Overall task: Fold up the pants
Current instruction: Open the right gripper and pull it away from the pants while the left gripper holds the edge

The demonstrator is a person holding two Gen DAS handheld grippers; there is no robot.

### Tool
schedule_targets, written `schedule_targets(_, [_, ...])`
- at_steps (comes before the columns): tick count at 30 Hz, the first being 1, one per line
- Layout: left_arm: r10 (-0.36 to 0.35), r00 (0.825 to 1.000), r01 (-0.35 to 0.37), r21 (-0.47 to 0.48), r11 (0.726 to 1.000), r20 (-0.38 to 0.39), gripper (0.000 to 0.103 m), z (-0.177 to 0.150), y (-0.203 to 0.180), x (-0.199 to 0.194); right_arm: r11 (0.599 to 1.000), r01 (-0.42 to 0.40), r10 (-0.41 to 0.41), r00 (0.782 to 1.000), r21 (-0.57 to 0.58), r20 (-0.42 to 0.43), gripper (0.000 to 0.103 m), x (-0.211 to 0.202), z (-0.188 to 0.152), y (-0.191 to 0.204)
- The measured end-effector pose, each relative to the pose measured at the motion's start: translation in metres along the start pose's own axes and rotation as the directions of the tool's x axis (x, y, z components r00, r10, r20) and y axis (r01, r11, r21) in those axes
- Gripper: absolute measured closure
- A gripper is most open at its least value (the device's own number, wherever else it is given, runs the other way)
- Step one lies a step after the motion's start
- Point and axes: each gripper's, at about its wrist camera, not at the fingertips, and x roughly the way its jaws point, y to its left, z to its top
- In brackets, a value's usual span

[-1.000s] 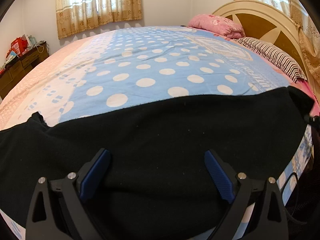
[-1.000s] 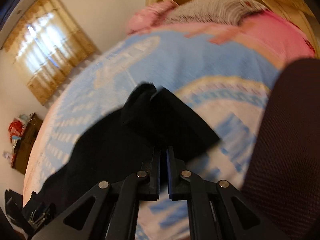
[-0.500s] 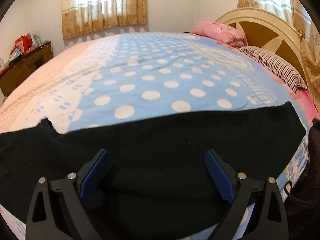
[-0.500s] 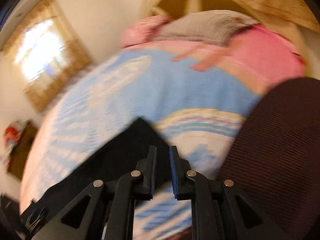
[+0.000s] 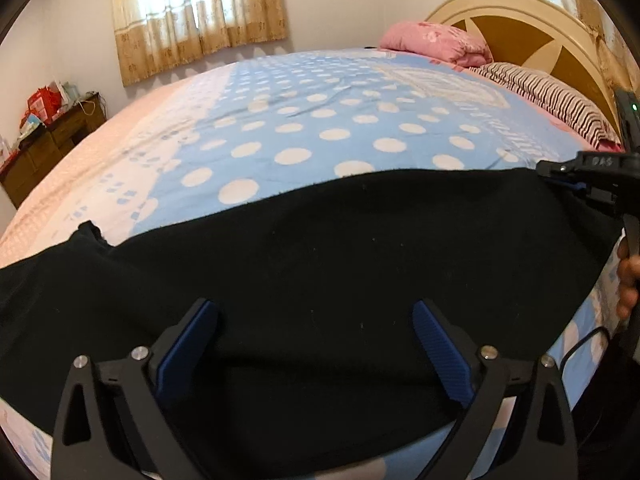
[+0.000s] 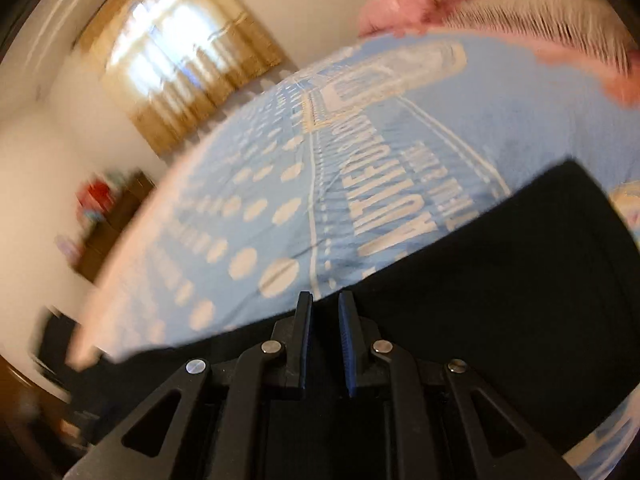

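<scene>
Left wrist view: black pants (image 5: 340,264) lie spread across the near edge of a bed (image 5: 312,128) covered in a blue sheet with white dots, running from the far left of the frame to the right side. The left gripper (image 5: 316,344) hangs over the middle of the cloth with its blue pads (image 5: 440,354) spread wide and nothing between them, so it is released. At the right edge the right gripper (image 5: 576,180) meets the far right corner of the pants, with the person's hand (image 5: 628,280) below it. A pink pillow (image 5: 436,42) and a striped pillow (image 5: 552,98) sit at the far right by the headboard; a wooden dresser (image 5: 48,144) stands at the far left.

Right wrist view: motion blur softens everything. The right gripper (image 6: 325,340) shows its fingers close together with a narrow gap; black cloth lies under and around the tips, yet whether any fabric is pinched between them cannot be told. The pants (image 6: 500,288) fill the near right, their far edge lying across the printed sheet.

The step in hand looks like laying out and straightening the garment before a fold. Next, each gripper probably needs a firm pinch on one end or edge, then a lift and carry across to meet the opposite side, keeping the cloth taut so it does not bunch.
</scene>
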Motion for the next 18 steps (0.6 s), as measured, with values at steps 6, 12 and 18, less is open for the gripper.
schedule_targets(6, [-0.006, 1.0, 0.007, -0.012, 1.0, 0.015, 0.001, 0.003, 0.0, -0.004, 0.981, 0.191, -0.191, 0.972, 0.016, 0.136, 0.071, -0.068, 0.005, -0.028])
schedule_targets(12, [-0.042, 0.999, 0.042, 0.008, 0.999, 0.004, 0.001, 0.003, -0.01, -0.001, 0.947, 0.318, -0.319, 0.948, -0.034, -0.011, 0.059, -0.065, -0.004, -0.051])
schedule_targets(18, [-0.027, 0.999, 0.027, -0.006, 1.0, 0.025, 0.001, 0.005, -0.008, -0.007, 0.96, 0.259, -0.275, 0.944, 0.11, 0.182, 0.057, -0.133, 0.015, -0.07])
